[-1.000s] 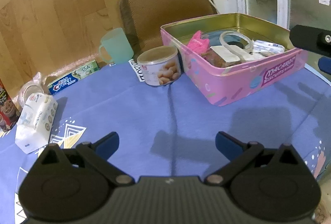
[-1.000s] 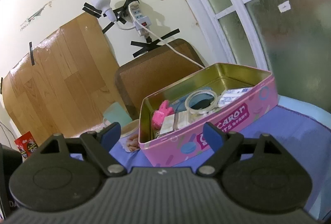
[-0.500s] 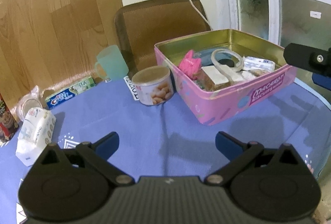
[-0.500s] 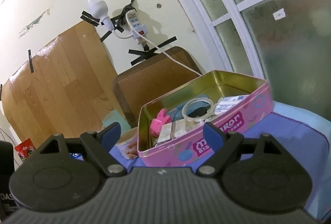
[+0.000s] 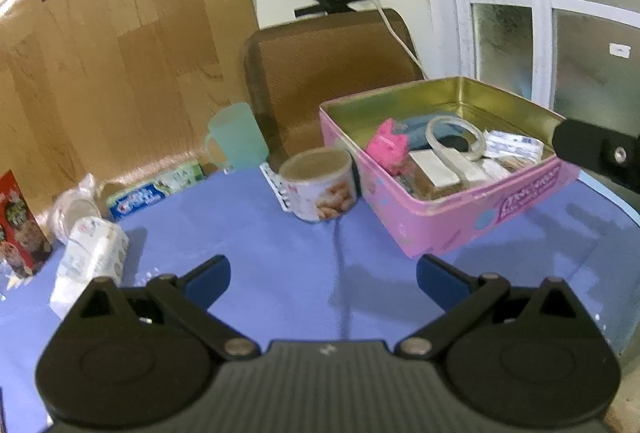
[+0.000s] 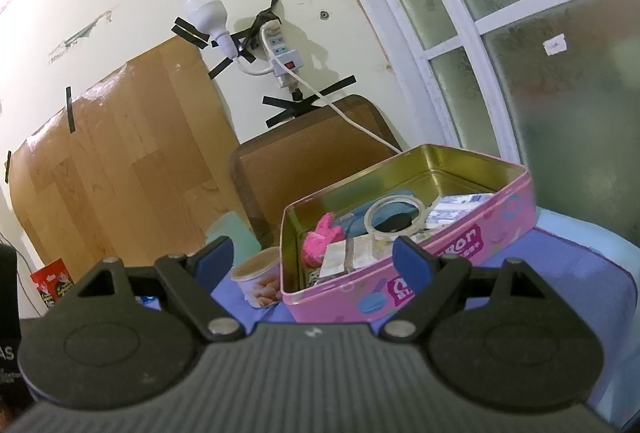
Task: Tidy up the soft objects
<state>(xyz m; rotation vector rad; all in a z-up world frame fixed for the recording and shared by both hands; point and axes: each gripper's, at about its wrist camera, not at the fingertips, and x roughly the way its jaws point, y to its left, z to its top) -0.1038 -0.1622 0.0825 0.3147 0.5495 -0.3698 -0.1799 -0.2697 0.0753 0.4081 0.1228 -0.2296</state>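
Left wrist view: my left fingers (image 5: pixel 323 275) stand spread and empty above the desk (image 5: pixel 248 233), right fingers (image 6: pixel 310 259) likewise spread, pink tin (image 5: pixel 460 217) far right.

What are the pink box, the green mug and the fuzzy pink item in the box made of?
Pink box: looks like printed tin, with a glossy gold metallic interior and thin rolled rim. Green mug: probably plastic, matte and slightly translucent mint. Fuzzy pink item: seems plush or yarn, with a fluffy, non-reflective surface; the exact fabric is unclear.
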